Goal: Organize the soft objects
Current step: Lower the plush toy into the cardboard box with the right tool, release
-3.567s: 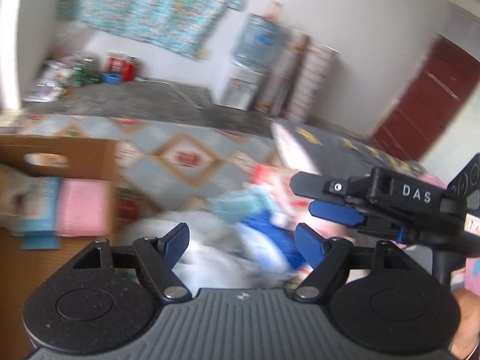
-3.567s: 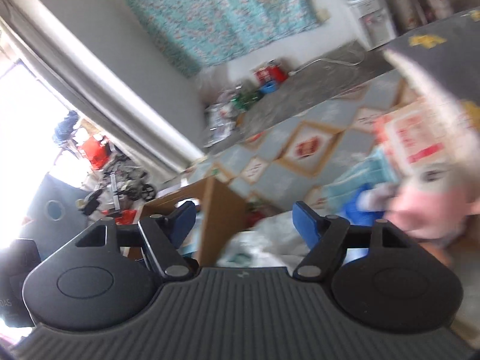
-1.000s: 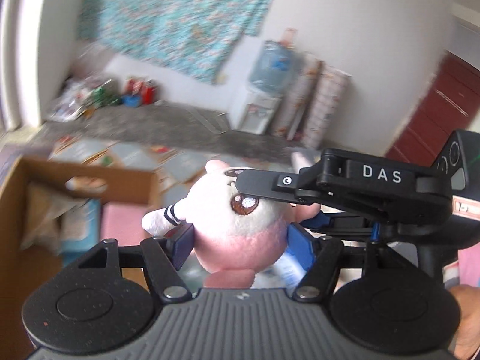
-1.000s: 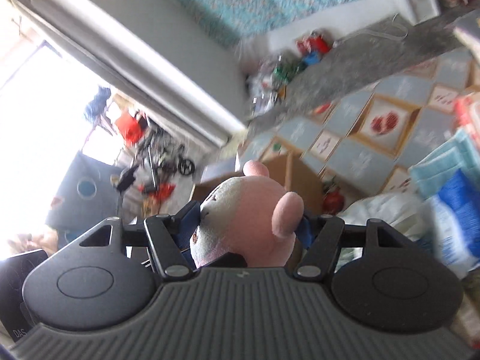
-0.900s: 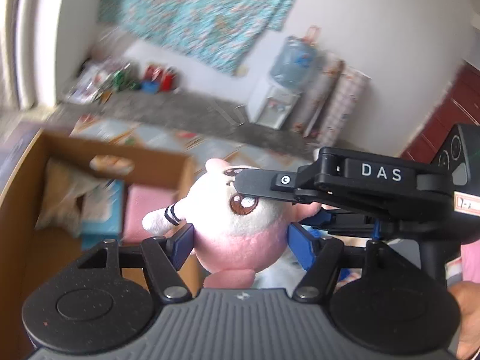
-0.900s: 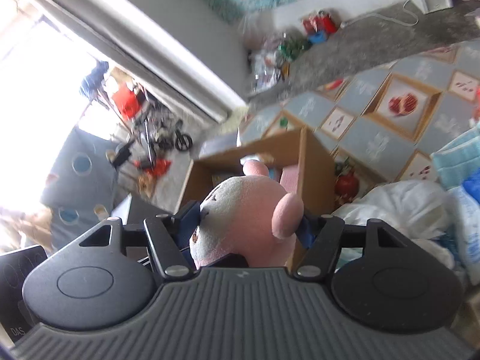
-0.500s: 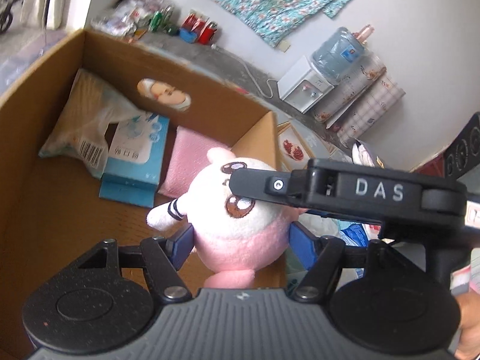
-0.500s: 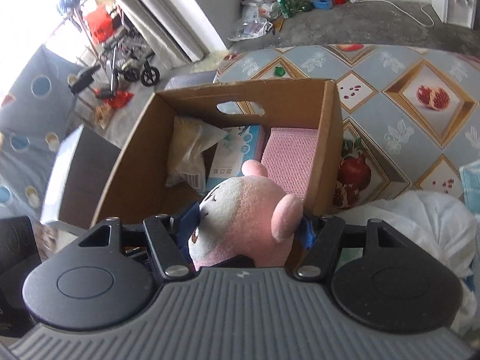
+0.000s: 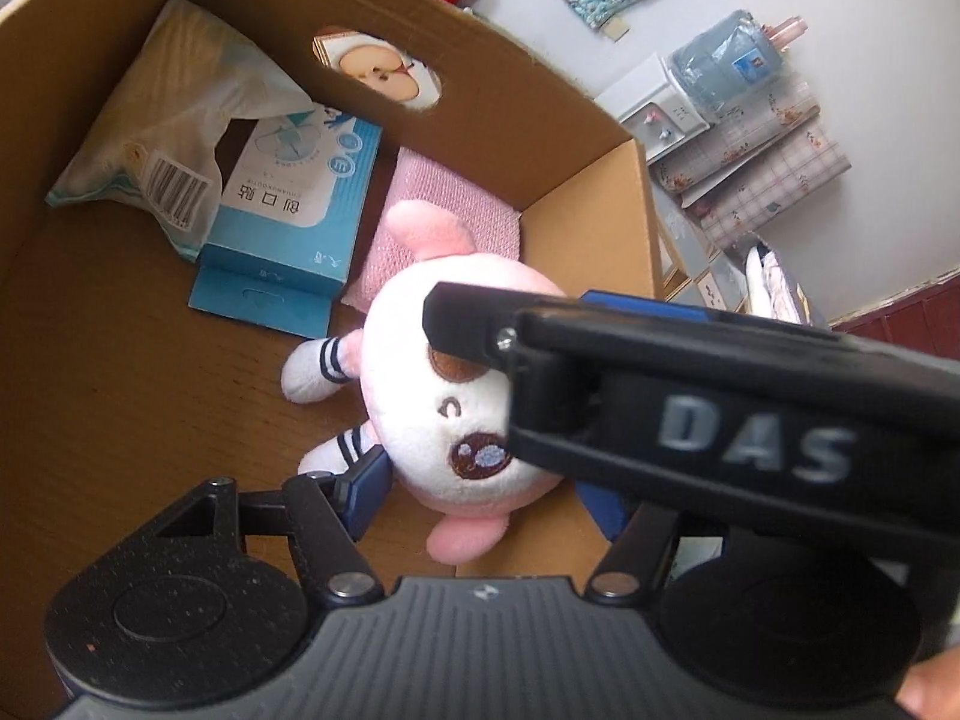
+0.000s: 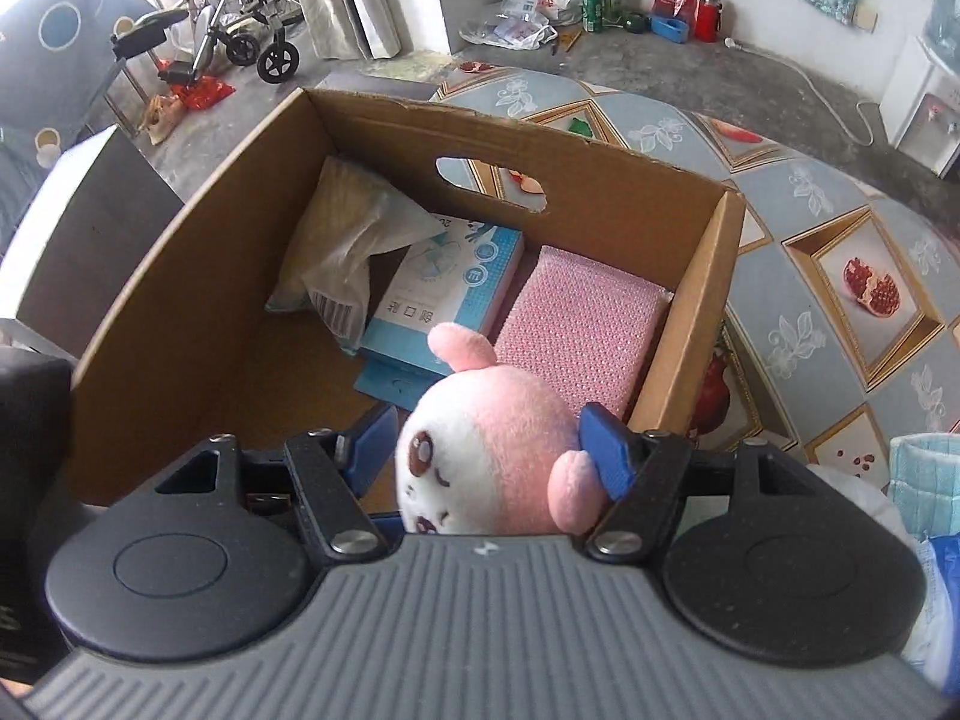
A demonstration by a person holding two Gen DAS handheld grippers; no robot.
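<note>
Left wrist: pink-and-white plush toy (image 9: 444, 402) sits inside the cardboard box (image 9: 540, 114), near its right wall, beside a pink sponge pad (image 9: 447, 222), a blue tissue pack (image 9: 294, 204) and a crinkled plastic bag (image 9: 174, 120). Left gripper (image 9: 486, 495) fingers spread wide either side of the plush, not squeezing it. Right gripper's black body crosses the frame above the toy.

Right wrist: right gripper (image 10: 489, 450) jaws apart, blue pads flanking the plush head (image 10: 498, 444); contact on the right pad can't be confirmed. Box stands on a pomegranate-print mat (image 10: 840, 276).
</note>
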